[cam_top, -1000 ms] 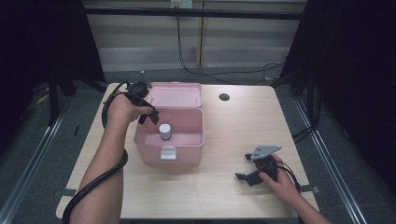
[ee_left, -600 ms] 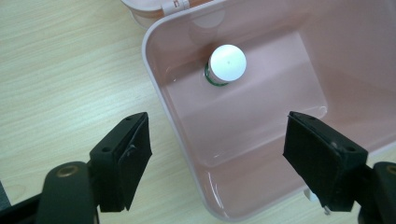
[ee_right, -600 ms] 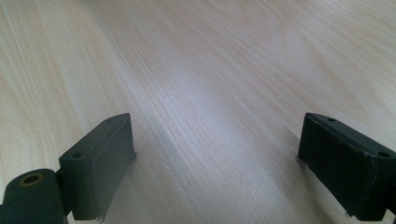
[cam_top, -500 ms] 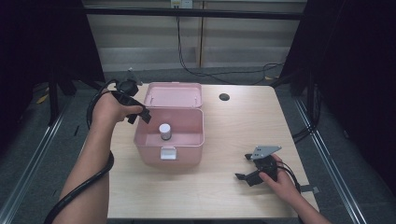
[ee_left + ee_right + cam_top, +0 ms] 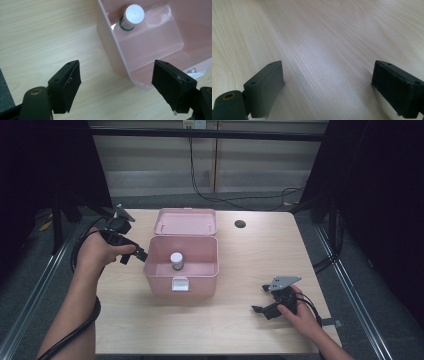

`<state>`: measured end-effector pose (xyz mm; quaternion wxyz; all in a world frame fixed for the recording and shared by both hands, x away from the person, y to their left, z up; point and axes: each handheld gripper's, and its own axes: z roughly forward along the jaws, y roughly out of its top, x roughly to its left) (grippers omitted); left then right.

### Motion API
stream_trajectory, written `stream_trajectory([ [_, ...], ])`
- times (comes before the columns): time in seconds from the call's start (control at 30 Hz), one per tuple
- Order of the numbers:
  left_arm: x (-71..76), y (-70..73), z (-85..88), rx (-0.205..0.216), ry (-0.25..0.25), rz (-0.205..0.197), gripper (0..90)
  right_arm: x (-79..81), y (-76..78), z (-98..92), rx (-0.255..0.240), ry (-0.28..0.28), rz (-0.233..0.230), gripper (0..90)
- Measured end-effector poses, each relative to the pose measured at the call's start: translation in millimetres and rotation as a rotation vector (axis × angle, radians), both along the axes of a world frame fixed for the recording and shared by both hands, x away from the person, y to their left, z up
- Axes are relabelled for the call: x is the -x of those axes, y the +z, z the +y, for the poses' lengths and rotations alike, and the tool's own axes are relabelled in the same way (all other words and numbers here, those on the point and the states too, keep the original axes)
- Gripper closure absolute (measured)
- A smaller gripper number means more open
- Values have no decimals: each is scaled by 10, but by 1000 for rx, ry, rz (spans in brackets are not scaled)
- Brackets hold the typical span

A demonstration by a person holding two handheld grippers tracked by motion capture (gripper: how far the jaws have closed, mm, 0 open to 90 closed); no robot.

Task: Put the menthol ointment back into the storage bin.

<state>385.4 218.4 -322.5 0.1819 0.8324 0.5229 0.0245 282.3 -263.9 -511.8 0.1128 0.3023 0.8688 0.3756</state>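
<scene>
pink box (image 5: 181,270) stands mid-table (image 5: 240,330), hinged lid tipped back, white-capped bottle (image 5: 176,260) upright inside. left gripper (image 5: 134,254) sits just beside its left wall, fingers open, empty. right gripper (image 5: 260,301) fingers open, empty.

Pink plastic box (image 5: 181,270): sitting mid-table, lid (image 5: 185,221) lying open toward back, white front latch hanging down. Small bottle (image 5: 176,260) w/ white cap: standing upright inside, near box's centre.
</scene>
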Motion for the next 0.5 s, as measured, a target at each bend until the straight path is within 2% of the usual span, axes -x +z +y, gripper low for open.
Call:
stream_trajectory([
  [0.1, 64, -46, 91, 2, 17, 1, 228, 0, 0, 0, 0, 1, 0, 99],
  [0.27, 172, -131, 215, -1, 13, 0, 228, 0, 0, 0, 0, 1, 0, 99],
  [0.5, 314, -278, 349, 22, 6, -6, 228, 0, -1, 0, 0, 1, 0, 99],
])
